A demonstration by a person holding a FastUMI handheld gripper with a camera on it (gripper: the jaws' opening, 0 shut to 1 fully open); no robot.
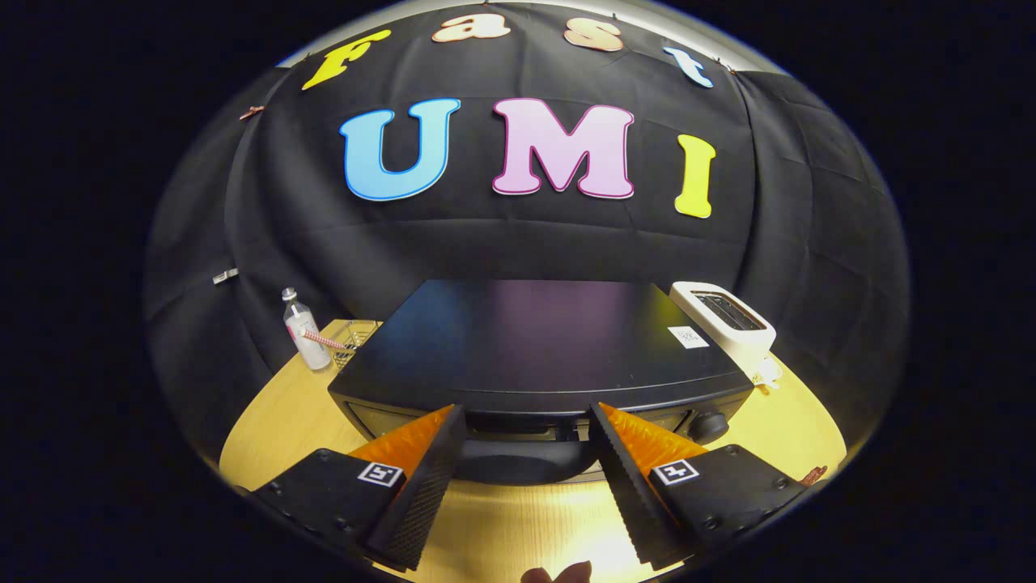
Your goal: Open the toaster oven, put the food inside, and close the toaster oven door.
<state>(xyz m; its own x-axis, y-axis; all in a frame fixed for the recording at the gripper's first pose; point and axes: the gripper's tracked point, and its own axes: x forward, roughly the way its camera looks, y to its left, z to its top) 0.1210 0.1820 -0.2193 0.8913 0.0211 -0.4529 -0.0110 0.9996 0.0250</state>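
Note:
A black toaster oven (534, 340) sits on the wooden table (267, 421), straight ahead of me, and I look down on its flat top. Its door looks closed. The dark rounded door handle (518, 468) lies low between my two fingers, and neither of them touches it. My gripper (526, 413) is open wide, with its fingertips close to the oven's front edge. A small brownish thing (558, 573) shows at the table's near edge below the fingers; I cannot tell what it is.
A white slot toaster (724, 320) stands at the oven's back right corner. A clear bottle (303, 328) and a wire basket (354, 334) are at its back left. A round knob (708, 425) sits on the oven's front right.

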